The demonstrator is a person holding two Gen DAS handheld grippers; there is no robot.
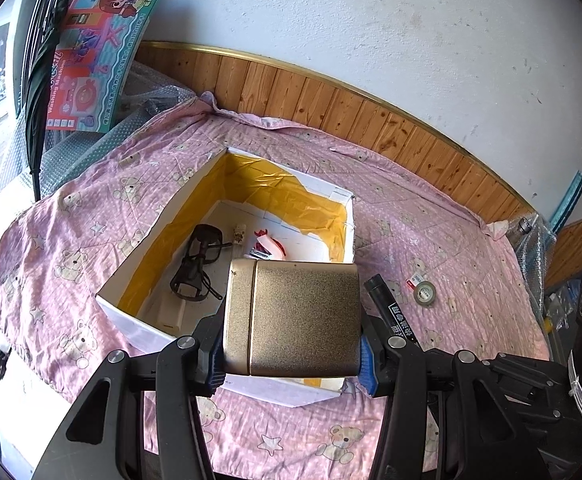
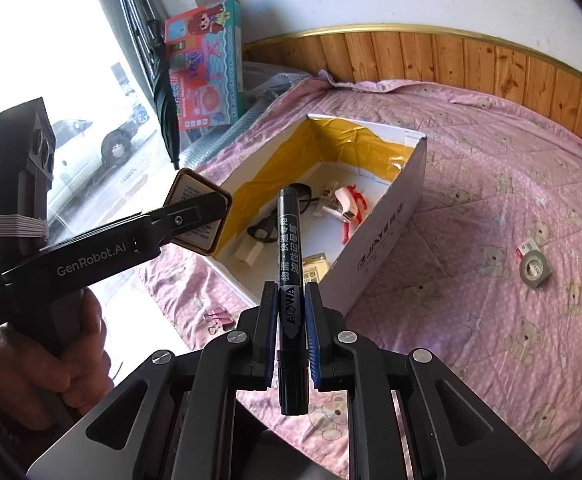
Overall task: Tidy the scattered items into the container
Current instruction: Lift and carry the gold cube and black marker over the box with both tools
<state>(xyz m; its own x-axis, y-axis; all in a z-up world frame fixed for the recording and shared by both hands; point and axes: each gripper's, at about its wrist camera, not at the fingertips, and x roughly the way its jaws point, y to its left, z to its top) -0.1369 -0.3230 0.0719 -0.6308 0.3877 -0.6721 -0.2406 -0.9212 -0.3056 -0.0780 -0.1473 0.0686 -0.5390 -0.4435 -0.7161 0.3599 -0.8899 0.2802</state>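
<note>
The left gripper (image 1: pixel 291 356) has its jaws clamped on a gold tin (image 1: pixel 293 316) above the box (image 1: pixel 131 324), while the right gripper (image 2: pixel 290 344) grips a black marker (image 2: pixel 290 264).

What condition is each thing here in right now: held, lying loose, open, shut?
Left gripper: shut on the gold tin.
Gold tin: lid closed, held above the box's near edge.
Right gripper: shut on the marker.
Marker: capped, held pointing toward the box.
Box: open, no lid on it.
Glasses: lying inside the box.
Tape roll: loose on the bedspread.
Pink clips: loose on the bedspread.
</note>
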